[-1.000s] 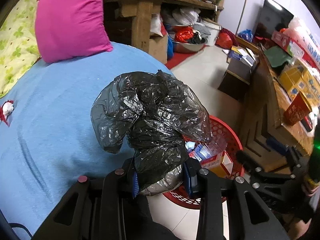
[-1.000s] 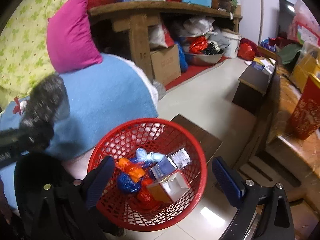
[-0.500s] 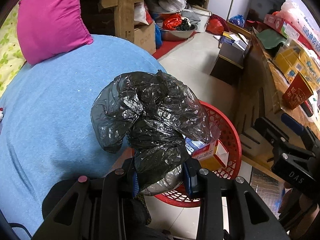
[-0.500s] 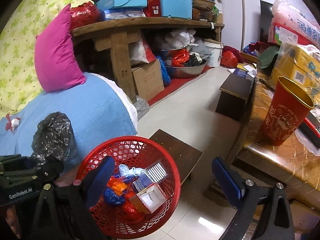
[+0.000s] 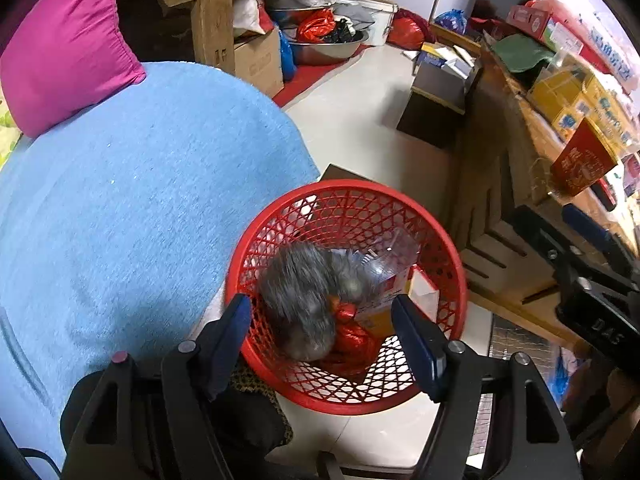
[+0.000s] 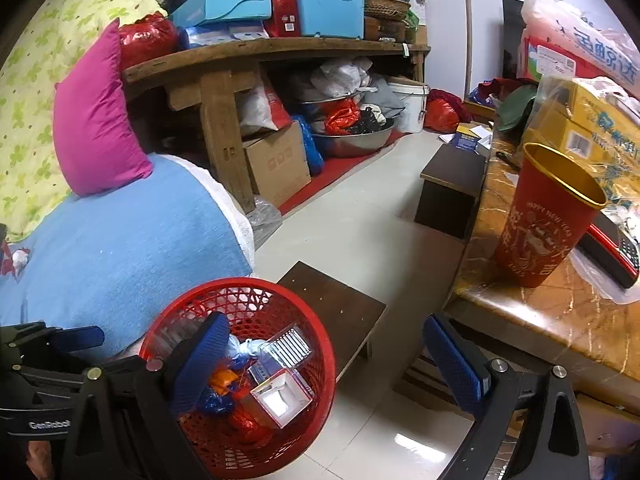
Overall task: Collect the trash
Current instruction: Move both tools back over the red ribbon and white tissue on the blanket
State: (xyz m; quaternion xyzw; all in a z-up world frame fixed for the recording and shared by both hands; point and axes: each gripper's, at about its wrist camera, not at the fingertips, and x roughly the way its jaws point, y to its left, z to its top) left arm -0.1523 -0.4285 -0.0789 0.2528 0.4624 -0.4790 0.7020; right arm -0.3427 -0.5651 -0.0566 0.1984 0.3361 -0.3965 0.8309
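Left wrist | left claw (image 5: 320, 332) tilted down over basket (image 5: 448, 256) — jaws just opened

The left wrist view looks steeply down, close over the red basket (image 5: 448, 264) beside the bed (image 5: 120, 220), while the right wrist view looks shallower across the floor (image 6: 360, 232), sharing basket, bed and pink pillow (image 6: 96, 120).

A red lattice basket (image 5: 440, 248) holds a grey-black bag (image 5: 308, 300) (blurred), red wrappers (image 5: 352, 336) and a white-lined box (image 6: 280, 400). Beside it lie a blue blanket (image 5: 140, 208) and a magenta pillow (image 5: 68, 48). A red cup (image 6: 540, 224), gold-rimmed, stands on marbled brown tabletop (image 6: 560, 320).
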